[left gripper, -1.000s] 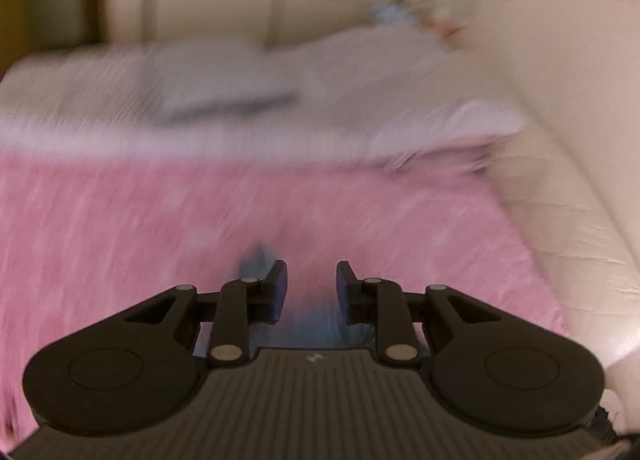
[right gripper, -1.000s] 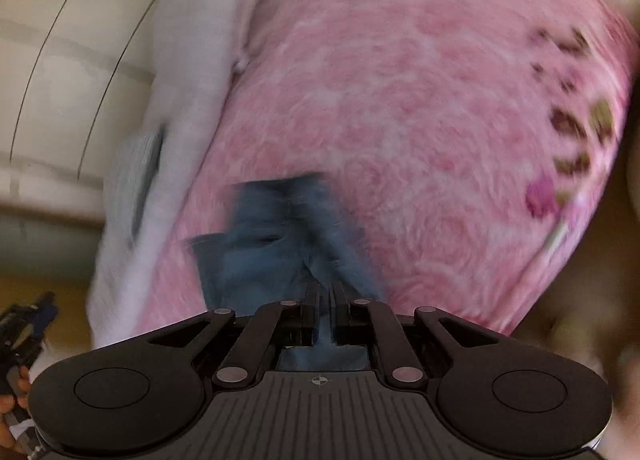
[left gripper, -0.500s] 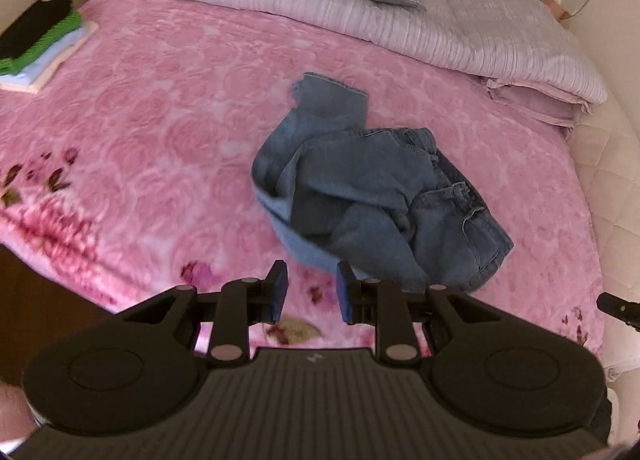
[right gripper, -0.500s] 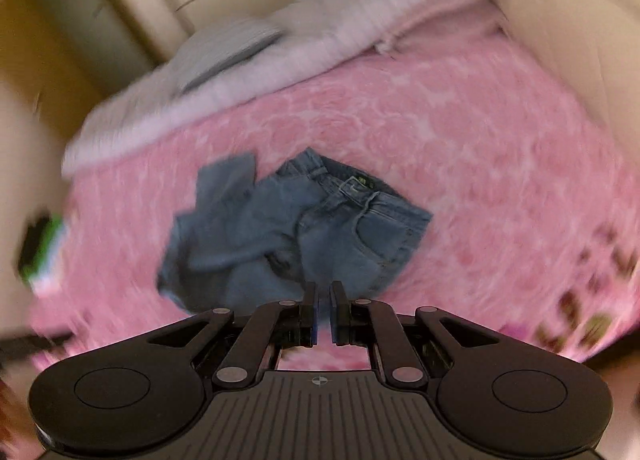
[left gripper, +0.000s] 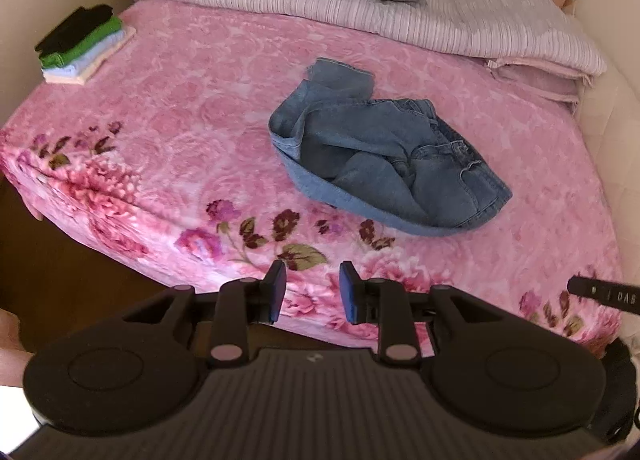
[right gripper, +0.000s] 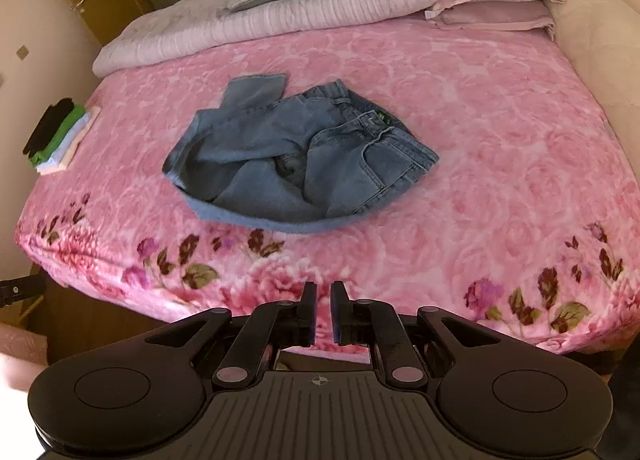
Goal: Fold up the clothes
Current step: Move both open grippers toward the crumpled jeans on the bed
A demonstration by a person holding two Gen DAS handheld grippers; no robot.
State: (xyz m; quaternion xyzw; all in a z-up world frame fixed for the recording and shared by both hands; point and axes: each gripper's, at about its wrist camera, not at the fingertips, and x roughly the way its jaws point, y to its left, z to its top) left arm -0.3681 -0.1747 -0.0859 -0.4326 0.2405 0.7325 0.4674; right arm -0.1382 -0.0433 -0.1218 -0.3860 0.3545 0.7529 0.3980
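Both the left gripper [left gripper: 312, 292] and the right gripper [right gripper: 322, 314] are showing matte black linkage arms, silver pivot screws, round side discs, ribbed bodies and blue-padded fingers [left gripper: 349, 294].

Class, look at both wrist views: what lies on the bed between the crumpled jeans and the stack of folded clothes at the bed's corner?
Nothing: between the jeans and the stack of folded clothes only bare pink floral blanket shows, in both wrist views.

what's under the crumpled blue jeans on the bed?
The crumpled blue denim jeans lie directly on the pink floral blanket. Anything beneath their folds is hidden.
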